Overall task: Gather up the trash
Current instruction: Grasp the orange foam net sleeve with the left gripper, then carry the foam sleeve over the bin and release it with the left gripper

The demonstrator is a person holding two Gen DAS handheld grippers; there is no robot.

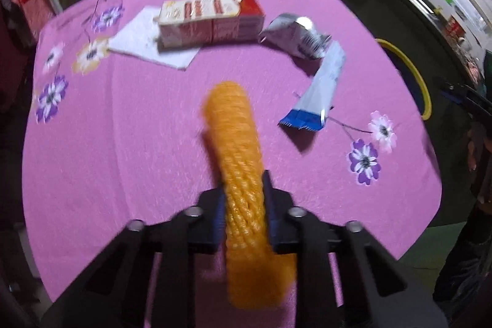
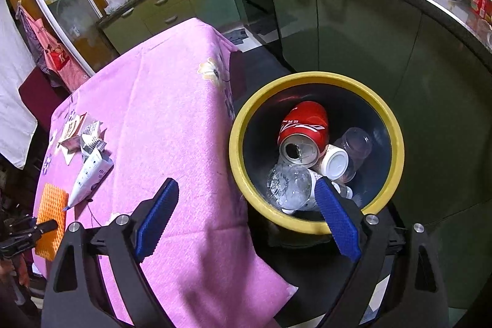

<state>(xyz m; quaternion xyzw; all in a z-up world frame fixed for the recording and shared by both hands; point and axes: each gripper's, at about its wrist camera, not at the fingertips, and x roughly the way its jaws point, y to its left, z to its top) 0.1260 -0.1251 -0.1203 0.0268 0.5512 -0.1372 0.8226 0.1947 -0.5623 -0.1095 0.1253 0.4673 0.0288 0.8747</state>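
green kitchen cabinets (image 2: 347,29) and a dark counter curve behind a table under a pink flowered tablecloth (image 1: 123,143). my left gripper (image 1: 244,199) is clamped on an orange foam fruit net (image 1: 238,149), which sticks out forward between the fingers and also trails back toward the camera; it looks lifted off the cloth, though the blur makes that hard to judge. farther along the table lies a red and white carton (image 1: 212,20), resting partly on a white paper napkin (image 1: 144,40). just right of the carton sits a crumpled silver wrapper (image 1: 296,34), and touching its near edge is a long white sachet with a blue serrated end (image 1: 319,89).

my right gripper (image 2: 246,217) hangs with its blue-padded fingers (image 2: 156,220) spread wide and holding nothing, straddling the table edge and the yellow-rimmed trash bin (image 2: 396,143) that stands just beside the table. inside the bin i see a red soda can (image 2: 304,128) on its side, a white cup (image 2: 335,162) bottom up against it, a clear plastic cup (image 2: 356,143), and a crushed clear bottle (image 2: 289,183) nearest me.
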